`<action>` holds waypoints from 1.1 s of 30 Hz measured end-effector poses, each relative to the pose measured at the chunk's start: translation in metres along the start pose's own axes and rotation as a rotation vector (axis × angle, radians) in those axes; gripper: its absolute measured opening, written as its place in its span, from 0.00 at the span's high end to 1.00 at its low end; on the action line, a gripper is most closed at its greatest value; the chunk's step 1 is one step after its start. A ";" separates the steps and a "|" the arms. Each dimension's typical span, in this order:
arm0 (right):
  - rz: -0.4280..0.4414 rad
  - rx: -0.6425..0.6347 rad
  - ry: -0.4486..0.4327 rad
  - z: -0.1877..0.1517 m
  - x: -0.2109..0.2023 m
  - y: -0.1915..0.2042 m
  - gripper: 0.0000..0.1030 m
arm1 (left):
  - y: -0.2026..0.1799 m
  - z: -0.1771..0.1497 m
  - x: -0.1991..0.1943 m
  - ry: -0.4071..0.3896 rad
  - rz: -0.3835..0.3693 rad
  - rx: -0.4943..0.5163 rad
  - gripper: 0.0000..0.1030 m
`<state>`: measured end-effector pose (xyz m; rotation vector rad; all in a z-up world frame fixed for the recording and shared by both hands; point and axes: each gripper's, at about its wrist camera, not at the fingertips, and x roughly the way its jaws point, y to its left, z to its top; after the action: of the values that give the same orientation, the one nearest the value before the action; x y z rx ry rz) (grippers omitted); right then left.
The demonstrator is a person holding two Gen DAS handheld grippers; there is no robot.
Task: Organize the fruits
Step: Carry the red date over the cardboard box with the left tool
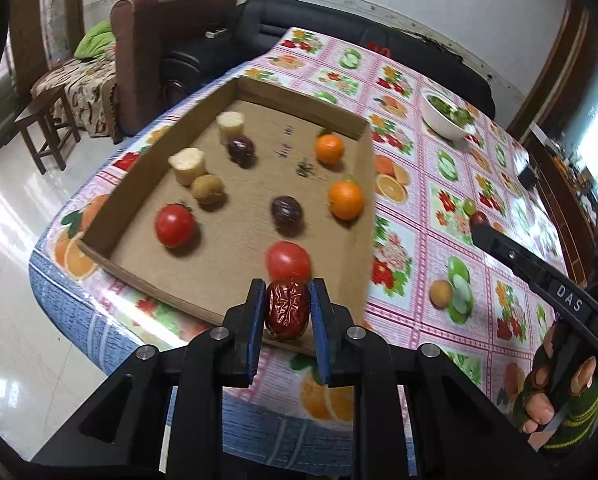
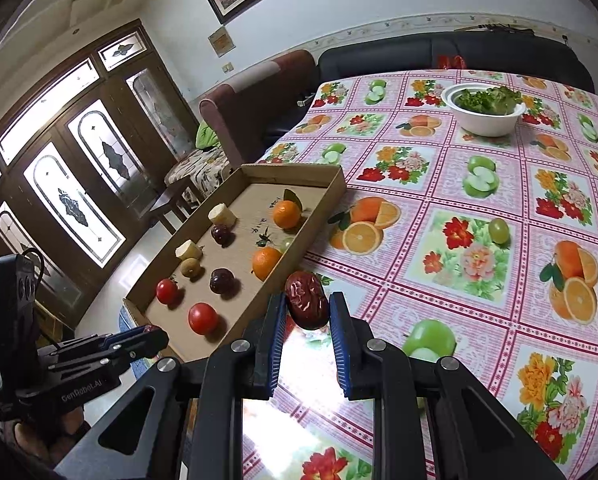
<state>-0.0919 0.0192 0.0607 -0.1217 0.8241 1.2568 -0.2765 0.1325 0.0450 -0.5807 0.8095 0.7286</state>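
My left gripper is shut on a wrinkled red date, held over the near edge of a shallow cardboard tray. The tray holds two tomatoes, two oranges, two dark round fruits, two pale cut pieces and a brown longan. My right gripper is shut on a second red date just right of the tray, above the tablecloth. The left gripper shows at the lower left of the right wrist view.
A green grape and a loose longan lie on the fruit-print tablecloth right of the tray. At the far side stands a white bowl of greens. Sofas and a wooden stool stand beyond the table's edge.
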 end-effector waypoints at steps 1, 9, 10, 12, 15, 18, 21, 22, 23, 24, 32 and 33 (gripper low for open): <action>0.002 -0.001 0.001 0.001 0.001 0.001 0.79 | 0.005 0.002 0.000 -0.002 0.004 -0.010 0.81; 0.019 -0.014 0.014 0.006 0.015 0.009 0.79 | 0.033 0.011 0.005 -0.002 0.029 -0.073 0.81; 0.021 -0.016 0.016 0.007 0.018 0.010 0.79 | 0.035 0.012 0.007 0.000 0.031 -0.076 0.81; 0.027 -0.021 0.020 0.009 0.022 0.012 0.79 | 0.035 0.014 0.009 0.003 0.030 -0.078 0.81; 0.034 -0.029 0.026 0.013 0.029 0.016 0.79 | 0.032 0.018 0.014 0.006 0.028 -0.071 0.81; 0.047 -0.036 0.032 0.020 0.037 0.020 0.79 | 0.028 0.021 0.020 0.008 0.029 -0.065 0.81; 0.057 -0.048 0.040 0.026 0.047 0.026 0.79 | 0.025 0.026 0.025 0.012 0.031 -0.058 0.81; 0.060 -0.050 0.043 0.028 0.050 0.027 0.79 | 0.024 0.027 0.026 0.011 0.033 -0.056 0.81; 0.065 -0.053 0.048 0.031 0.054 0.029 0.79 | 0.024 0.029 0.028 0.011 0.035 -0.055 0.81; 0.068 -0.056 0.051 0.033 0.058 0.031 0.79 | 0.024 0.031 0.029 0.010 0.038 -0.053 0.81; 0.081 -0.094 0.078 0.054 0.093 0.051 0.79 | 0.024 0.039 0.041 0.010 0.073 -0.049 0.81; 0.081 -0.099 0.083 0.057 0.098 0.053 0.79 | 0.024 0.040 0.043 0.012 0.078 -0.048 0.81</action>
<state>-0.1042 0.1443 0.0599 -0.2237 0.8448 1.3769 -0.2568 0.1904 0.0282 -0.5997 0.8308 0.8184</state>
